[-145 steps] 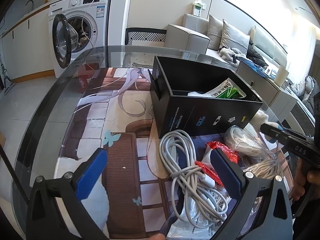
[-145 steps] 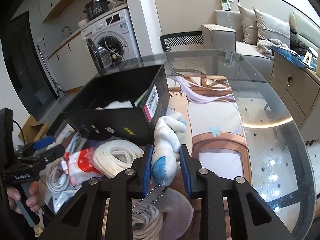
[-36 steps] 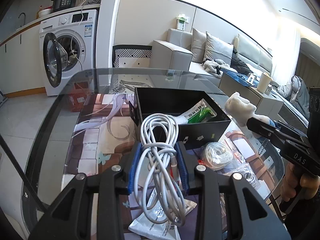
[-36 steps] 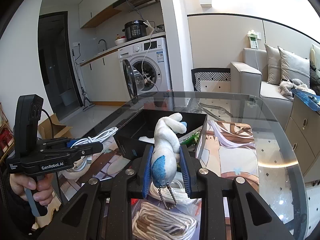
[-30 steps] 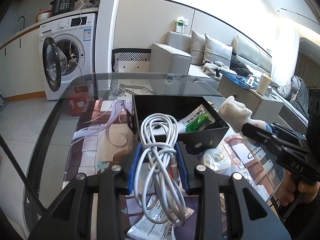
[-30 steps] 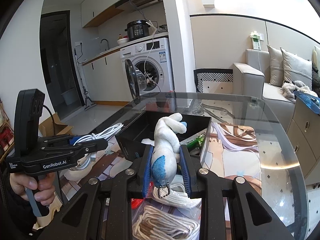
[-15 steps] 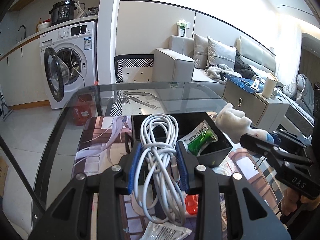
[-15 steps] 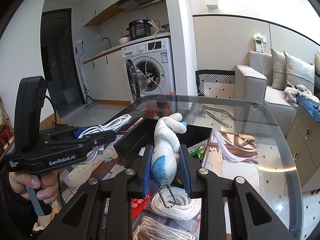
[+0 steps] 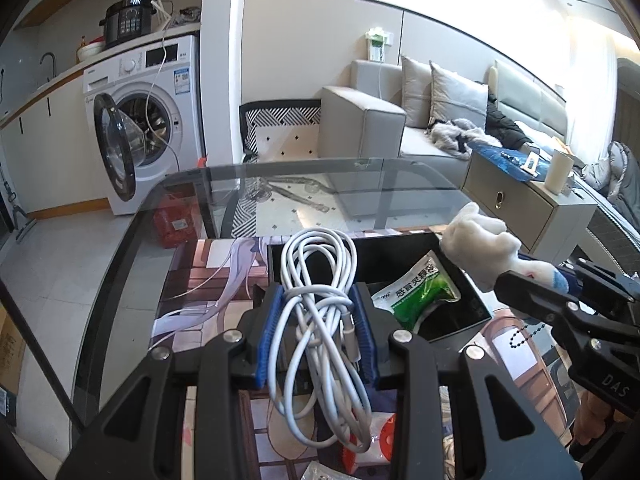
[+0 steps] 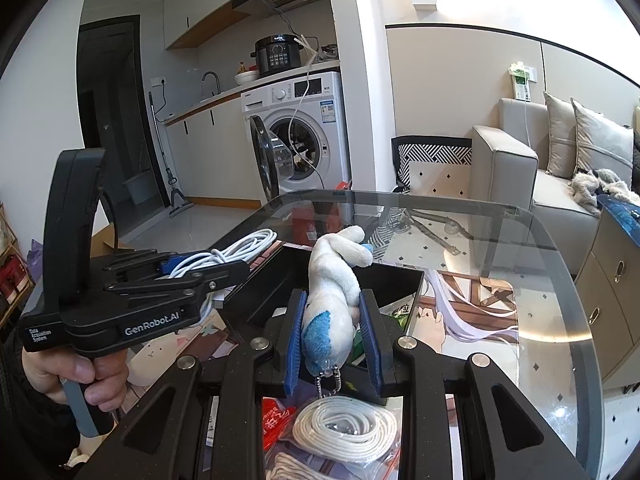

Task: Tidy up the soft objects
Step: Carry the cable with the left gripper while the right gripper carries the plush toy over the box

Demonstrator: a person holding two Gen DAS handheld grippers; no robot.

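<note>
Two handheld grippers hover over a glass worktop [image 9: 400, 176] in a bright living space. The left gripper [image 9: 318, 332] is clamped on a bundle of white cable [image 9: 320, 312], its blue pads pressed against both sides of the coil, which loops out toward the far side and hangs down on the near side. The right gripper [image 10: 334, 336] is squeezed tight around a small white plush toy [image 10: 336, 280] with a blue patch (a bead chain dangles from its near end). Both are held above an open black box [image 10: 400, 280] that sits on a printed mat [image 9: 192, 292] on the worktop. Inside the box lies a green and white packet [image 9: 420, 292]. On the worktop near the right gripper sits a coil of white rope [image 10: 344, 428] in a clear bag, with a red packet [image 10: 276, 420] just to its left. A hand [image 10: 76, 372] grips the left tool's handle. A washing machine [image 9: 148, 120] with its door open stands far left, a grey sofa [image 9: 400, 120] far right.
</note>
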